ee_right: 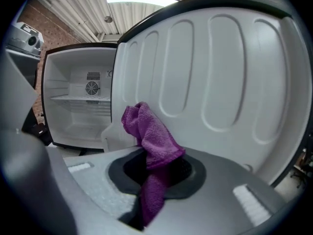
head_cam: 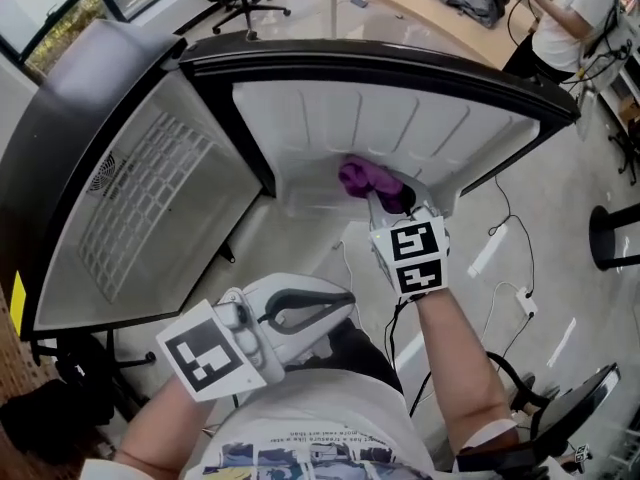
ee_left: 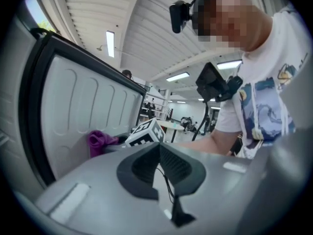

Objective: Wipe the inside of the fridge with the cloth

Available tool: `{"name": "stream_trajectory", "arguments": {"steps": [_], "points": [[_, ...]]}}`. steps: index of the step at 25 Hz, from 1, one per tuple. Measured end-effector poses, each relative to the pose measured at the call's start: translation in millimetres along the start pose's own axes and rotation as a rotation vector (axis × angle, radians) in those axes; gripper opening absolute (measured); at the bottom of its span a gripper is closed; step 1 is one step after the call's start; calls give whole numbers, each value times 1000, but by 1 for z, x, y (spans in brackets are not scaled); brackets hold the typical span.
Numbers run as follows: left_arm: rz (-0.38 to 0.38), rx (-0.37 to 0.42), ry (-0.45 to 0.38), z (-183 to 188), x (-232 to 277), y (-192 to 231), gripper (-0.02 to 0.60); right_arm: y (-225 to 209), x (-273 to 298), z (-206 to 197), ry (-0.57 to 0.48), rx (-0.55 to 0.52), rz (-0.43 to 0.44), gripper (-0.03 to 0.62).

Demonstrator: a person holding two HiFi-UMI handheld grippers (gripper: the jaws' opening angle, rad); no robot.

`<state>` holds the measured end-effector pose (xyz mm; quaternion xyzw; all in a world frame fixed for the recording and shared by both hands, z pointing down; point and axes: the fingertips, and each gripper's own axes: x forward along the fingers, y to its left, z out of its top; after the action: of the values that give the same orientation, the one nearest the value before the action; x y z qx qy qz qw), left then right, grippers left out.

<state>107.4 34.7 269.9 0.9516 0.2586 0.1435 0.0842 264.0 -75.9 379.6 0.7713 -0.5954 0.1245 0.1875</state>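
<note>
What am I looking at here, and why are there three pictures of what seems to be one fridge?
There is no robot here. A person holds a two-jaw grasping tool in each hand. The head view comes from a camera on the person's head, looking down. The other two views come from a camera riding on each tool. The right tool is shut on a purple terry cloth, close to the ribbed white inner side of the open fridge door. The small fridge's white inside, with a shelf, shows to the left in the right gripper view. The left tool is shut and empty, held close to the person's body.
</note>
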Motion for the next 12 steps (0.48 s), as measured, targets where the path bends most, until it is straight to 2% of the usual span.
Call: {"name": "stream_trajectory", "arguments": {"steps": [12], "points": [[-104,24,18,2,27,-13,6,-92,-58,-37,57,57,-261,55]]}}
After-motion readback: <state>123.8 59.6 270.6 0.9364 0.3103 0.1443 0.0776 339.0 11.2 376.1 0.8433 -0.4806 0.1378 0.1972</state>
